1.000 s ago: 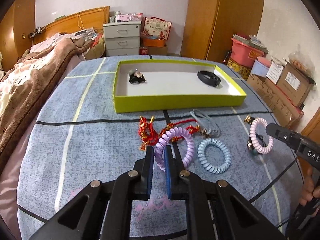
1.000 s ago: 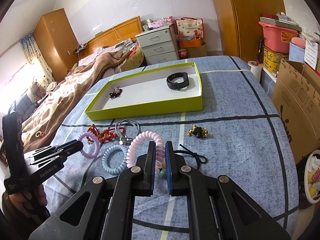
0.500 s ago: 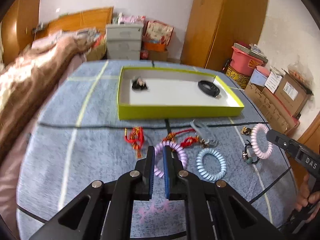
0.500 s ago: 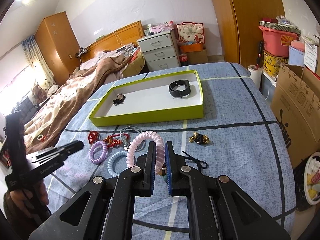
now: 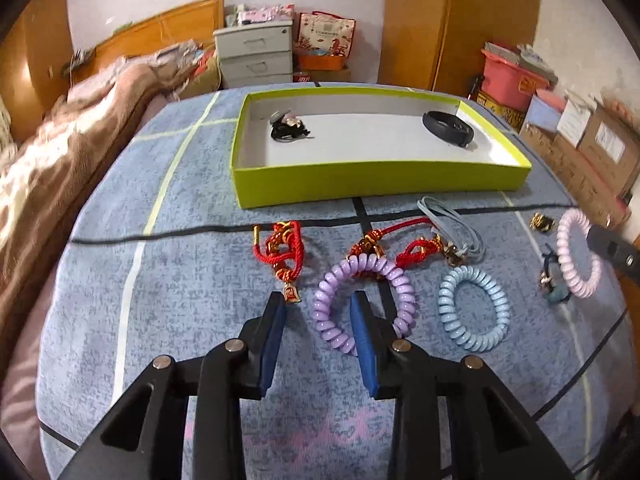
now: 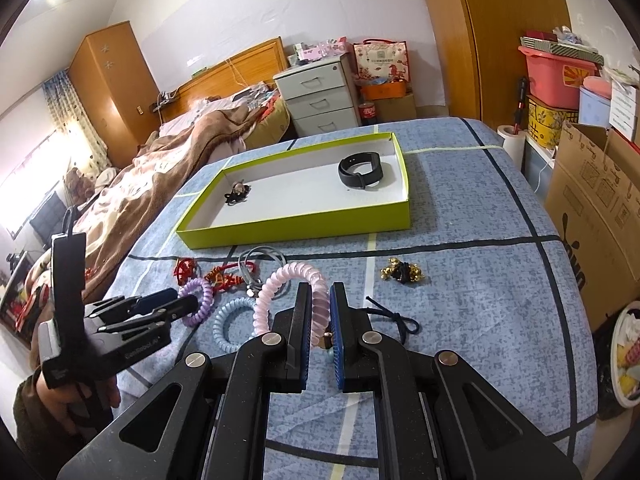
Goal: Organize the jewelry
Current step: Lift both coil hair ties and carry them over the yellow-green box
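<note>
Our left gripper (image 5: 318,312) has just been opening; its jaws now stand apart, straddling the purple coil bracelet (image 5: 362,300) on the blue bedspread (image 5: 180,280) without pressing it. Our right gripper (image 6: 320,312) is clamped on the pink coil bracelet (image 6: 294,280), in front of the green tray (image 6: 296,232).

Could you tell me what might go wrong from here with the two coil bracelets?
1. The left gripper, whose jaws have just been opening, straddles the purple coil, whose far edge lies against the red cord charm; lifting may drag that cord along.
2. The right gripper is shut on the pink coil, with a dark cord and small charm close by; these may snag.
</note>
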Demonstrator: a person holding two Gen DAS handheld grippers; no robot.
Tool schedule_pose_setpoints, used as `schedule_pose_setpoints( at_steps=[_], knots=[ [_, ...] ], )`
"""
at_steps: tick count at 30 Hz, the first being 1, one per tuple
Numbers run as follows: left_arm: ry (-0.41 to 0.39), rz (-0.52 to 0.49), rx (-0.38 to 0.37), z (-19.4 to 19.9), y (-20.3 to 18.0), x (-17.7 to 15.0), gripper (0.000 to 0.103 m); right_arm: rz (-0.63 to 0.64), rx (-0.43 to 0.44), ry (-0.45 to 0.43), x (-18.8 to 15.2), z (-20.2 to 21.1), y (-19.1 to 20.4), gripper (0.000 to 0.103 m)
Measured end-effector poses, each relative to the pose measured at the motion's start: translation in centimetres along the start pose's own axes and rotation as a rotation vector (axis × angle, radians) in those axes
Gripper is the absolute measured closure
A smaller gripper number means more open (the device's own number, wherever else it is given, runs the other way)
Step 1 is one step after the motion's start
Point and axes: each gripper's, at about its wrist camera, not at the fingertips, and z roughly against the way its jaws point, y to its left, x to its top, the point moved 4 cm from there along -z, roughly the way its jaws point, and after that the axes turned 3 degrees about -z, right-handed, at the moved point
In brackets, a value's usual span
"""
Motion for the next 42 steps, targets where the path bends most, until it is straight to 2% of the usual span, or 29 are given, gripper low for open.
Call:
schedule_pose_setpoints(
  at_steps=[2,3,4,14,20,25,33,36,42],
  knots=[
    [-0.004,-0.020,0.002,0.1,-0.2,-0.1,0.072,0.000,0.000,0.002,0.0,-0.1,0.0,0.094],
    [-0.005,-0.017,-0.004,0.2,-0.2,-0.1,0.085,-0.001,0.000,0.003,0.0,-0.1,0.0,0.094],
    [-0.004,-0.018,-0.001,0.3,-0.2,-0.1,0.091,-0.001,0.000,0.003,0.0,-0.1,0.1,0.094],
    [-0.043,0.034,-0.056,1.9,0.9,0.3,0.092,-0.001,-0.003,-0.006,0.4,0.1,0.1,0.094],
    [-0.088,0.056,-0.094,3.5,1.6,1.6,0.092,0.002,-0.003,-0.026,1.5,0.3,0.5,0.094],
    [-0.123,0.061,-0.086,4.2,2.1,3.5,0.092,0.008,-0.009,-0.037,3.1,-0.2,0.9,0.094],
    [-0.134,0.066,-0.049,2.9,3.3,7.4,0.092,0.030,-0.025,-0.053,7.0,-2.5,1.8,0.094],
    [-0.129,0.069,-0.057,2.1,3.8,8.7,0.092,0.021,-0.028,-0.055,8.4,-3.7,1.8,0.094],
    [-0.107,0.061,-0.039,-0.2,4.3,10.5,0.092,0.025,-0.058,-0.016,10.5,-7.6,1.5,0.094]
  ],
)
